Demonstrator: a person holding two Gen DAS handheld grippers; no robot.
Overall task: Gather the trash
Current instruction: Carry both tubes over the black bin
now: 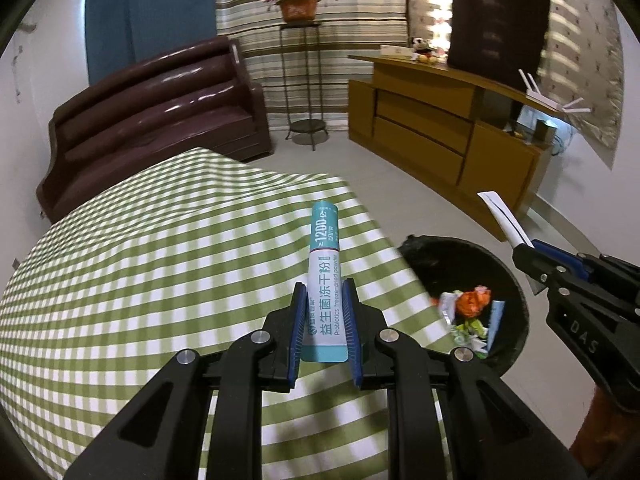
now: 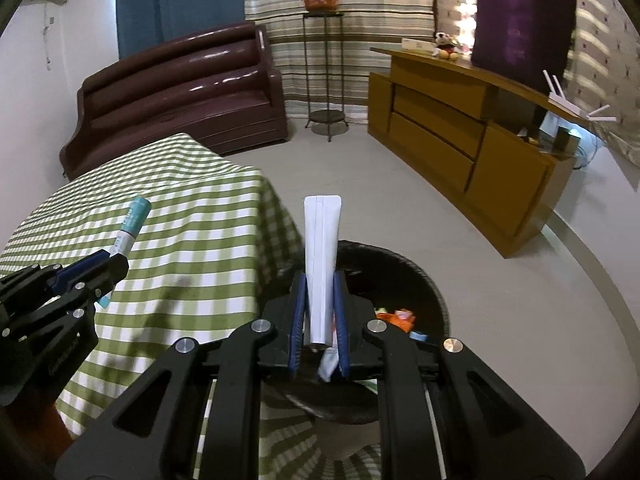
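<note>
Both wrist views angled down, close over shared bin (image 1: pixel 516 280) (image 2: pixel 400 268); table (image 1: pixel 120 280) (image 2: pixel 160 200)

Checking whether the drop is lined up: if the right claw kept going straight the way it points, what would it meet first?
Probably the black trash bin: the right claw, shut on a white sachet, points down over its near rim. Depth is unclear, so it may strike the rim rather than the trash inside.

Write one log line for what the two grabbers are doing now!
left gripper: shut on probiotics sachet | right gripper: shut on white sachet | trash bin: holds wrappers, beside table
</note>
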